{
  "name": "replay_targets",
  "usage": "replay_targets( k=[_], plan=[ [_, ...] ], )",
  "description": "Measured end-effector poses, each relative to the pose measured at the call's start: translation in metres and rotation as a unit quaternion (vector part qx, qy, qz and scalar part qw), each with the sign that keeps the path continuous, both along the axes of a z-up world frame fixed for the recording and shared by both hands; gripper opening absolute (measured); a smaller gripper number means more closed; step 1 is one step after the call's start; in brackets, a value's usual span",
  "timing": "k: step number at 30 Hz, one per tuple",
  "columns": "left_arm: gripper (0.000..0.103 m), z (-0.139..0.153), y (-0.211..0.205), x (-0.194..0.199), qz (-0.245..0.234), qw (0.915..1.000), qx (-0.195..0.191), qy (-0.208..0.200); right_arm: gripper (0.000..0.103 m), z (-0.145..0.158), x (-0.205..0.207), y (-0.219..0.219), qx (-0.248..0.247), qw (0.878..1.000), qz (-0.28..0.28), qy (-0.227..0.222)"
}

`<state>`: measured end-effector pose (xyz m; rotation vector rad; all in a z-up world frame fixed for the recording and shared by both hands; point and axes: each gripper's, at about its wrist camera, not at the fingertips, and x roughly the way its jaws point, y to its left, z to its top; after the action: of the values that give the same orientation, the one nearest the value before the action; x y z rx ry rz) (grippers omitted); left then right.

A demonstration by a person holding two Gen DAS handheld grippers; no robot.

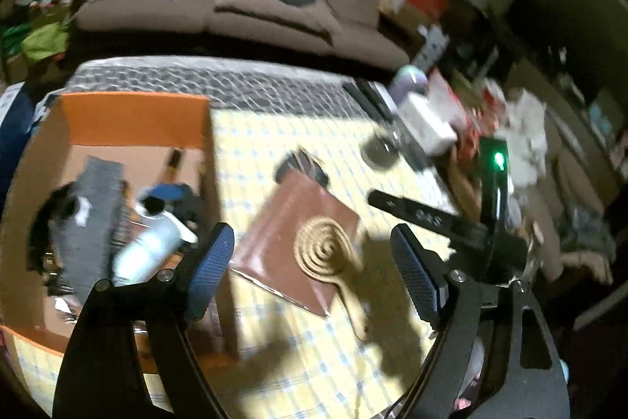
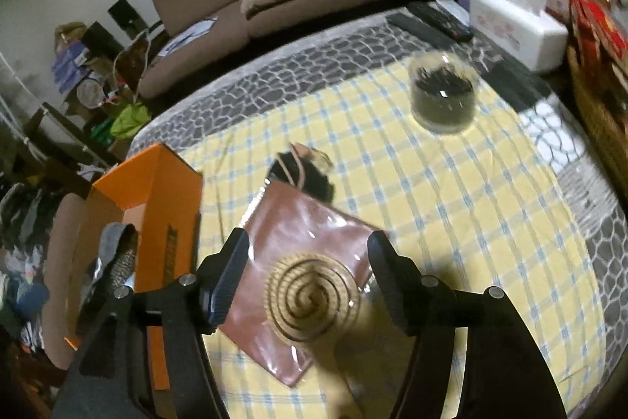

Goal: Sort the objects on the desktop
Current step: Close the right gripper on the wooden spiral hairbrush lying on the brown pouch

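A table is covered with a yellow cloth with blue and white checks [image 2: 451, 207]. On its left side stands an open orange cardboard box [image 2: 165, 207]. In the left wrist view the box already holds a white plastic bottle [image 1: 147, 248], a grey flat packet [image 1: 92, 214] and some dark things that are too blurred to name.

Just right of the box, on the cloth, lies a flat brown square packet in clear shiny plastic [image 2: 290, 242]. A tan rope wound into a flat spiral coil [image 2: 312, 297] lies on the near right corner of this packet, and its loose tail runs off toward the near edge. At the far end of the packet a small dark object [image 2: 310, 179] lies, not clear enough to name. Farther right stands a clear round jar with dark contents [image 2: 441, 97], and beyond it a white tissue box [image 2: 518, 30].

The left gripper [image 1: 314, 273] has its jaws wide apart and holds nothing; it hangs over the packet's near left edge, beside the box. The right gripper [image 2: 310, 281] is also open and empty, with the coil seen between its fingers but not touched.
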<state>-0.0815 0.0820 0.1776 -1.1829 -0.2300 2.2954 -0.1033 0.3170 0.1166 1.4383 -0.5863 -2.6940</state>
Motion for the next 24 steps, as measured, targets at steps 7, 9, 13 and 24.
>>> replay_targets(
  k=[7,9,13,24],
  plan=[
    [0.079,-0.035,0.051,0.009,-0.041,0.9976,-0.055,-0.014,0.065,-0.026,0.002,0.02,-0.036,0.999,-0.002,-0.035],
    [0.079,-0.045,0.061,0.01,-0.045,0.9966,-0.066,-0.02,0.065,-0.03,0.002,0.027,-0.044,0.998,-0.004,-0.04],
    [0.079,-0.066,0.079,0.008,-0.05,0.9946,-0.086,-0.031,0.065,-0.038,0.005,0.037,-0.06,0.997,-0.003,-0.049],
    [0.08,-0.121,0.102,-0.006,-0.049,0.9887,-0.124,-0.068,0.049,-0.065,0.002,0.022,-0.066,0.992,0.056,-0.089]
  ],
)
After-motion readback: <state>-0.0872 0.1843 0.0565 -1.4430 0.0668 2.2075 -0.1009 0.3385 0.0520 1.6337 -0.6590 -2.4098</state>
